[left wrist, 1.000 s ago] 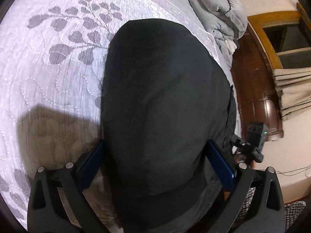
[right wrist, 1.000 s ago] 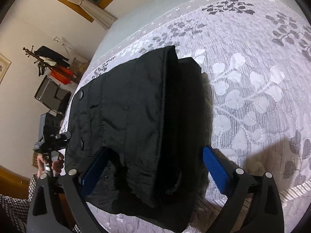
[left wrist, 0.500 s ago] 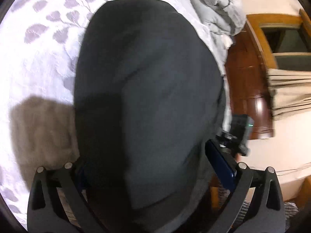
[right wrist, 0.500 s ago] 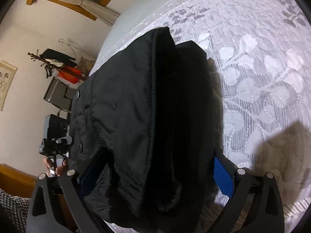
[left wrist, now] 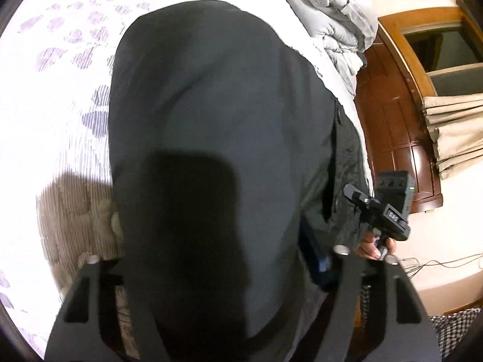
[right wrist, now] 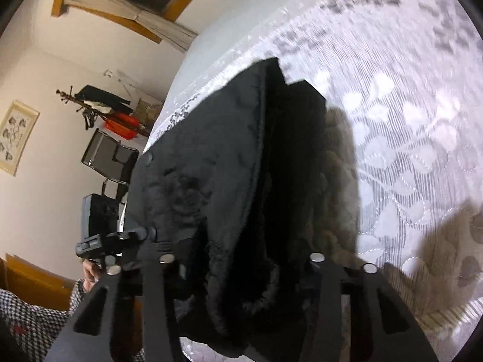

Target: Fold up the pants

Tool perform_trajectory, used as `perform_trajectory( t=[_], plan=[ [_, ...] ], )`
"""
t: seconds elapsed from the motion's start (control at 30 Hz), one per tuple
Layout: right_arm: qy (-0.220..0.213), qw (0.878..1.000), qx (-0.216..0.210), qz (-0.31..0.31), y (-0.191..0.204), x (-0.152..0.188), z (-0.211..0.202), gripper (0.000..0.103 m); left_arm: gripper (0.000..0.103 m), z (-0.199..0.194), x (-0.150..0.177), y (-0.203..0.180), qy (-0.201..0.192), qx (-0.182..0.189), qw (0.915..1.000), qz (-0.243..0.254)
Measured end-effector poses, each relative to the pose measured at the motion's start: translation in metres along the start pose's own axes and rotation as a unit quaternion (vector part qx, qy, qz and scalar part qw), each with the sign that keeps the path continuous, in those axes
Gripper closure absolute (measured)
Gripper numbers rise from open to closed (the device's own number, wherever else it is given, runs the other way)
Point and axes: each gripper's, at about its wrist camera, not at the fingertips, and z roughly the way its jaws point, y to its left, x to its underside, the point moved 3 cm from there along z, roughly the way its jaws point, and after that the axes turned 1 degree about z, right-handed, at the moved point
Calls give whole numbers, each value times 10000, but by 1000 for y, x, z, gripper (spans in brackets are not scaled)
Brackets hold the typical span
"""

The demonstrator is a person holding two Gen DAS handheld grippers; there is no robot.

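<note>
The black pants (left wrist: 217,138) lie folded lengthwise on the white leaf-patterned bedspread (left wrist: 60,96). In the left wrist view my left gripper (left wrist: 217,259) straddles the near end of the pants, its jaws closed in against the cloth. In the right wrist view the pants (right wrist: 211,181) show the waistband side with snap buttons, and my right gripper (right wrist: 238,262) is closed on the thick near edge. Each gripper shows in the other's view, the right one (left wrist: 389,211) and the left one (right wrist: 102,241). The pads are hidden by cloth.
A grey duvet (left wrist: 329,15) is bunched at the bed's far end by a wooden headboard (left wrist: 392,126). A window with curtains (left wrist: 452,132) is on the right. A coat rack (right wrist: 99,105) and a chair (right wrist: 108,154) stand beside the bed.
Both grippers moved forward over the pants' near end and their jaws closed in from wide open onto the cloth. The blue pads are now mostly hidden.
</note>
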Motion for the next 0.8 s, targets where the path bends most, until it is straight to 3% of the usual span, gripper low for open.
perform_trajectory(
  t=[0.13, 0.23, 0.37, 0.53, 0.8],
  plan=[
    [-210, 9992, 133, -313, 28, -9, -15, 65, 60, -8, -6, -6, -138, 75, 9999, 66],
    [-373, 9968, 236, -673, 50, -20, -27, 66, 66, -14, -11, -16, -316, 121, 9991, 272],
    [-522, 9931, 322, -1003, 71, -44, -34, 66, 66, -23, -31, -24, -551, 225, 9976, 359],
    [-602, 9906, 373, -1172, 82, -88, -21, 66, 66, -39, -72, -31, -948, 87, 9938, 581],
    [-279, 9945, 483, -889, 51, -150, 54, 66, 64, -32, -135, 9, -1088, -455, 9918, 496]
  ],
)
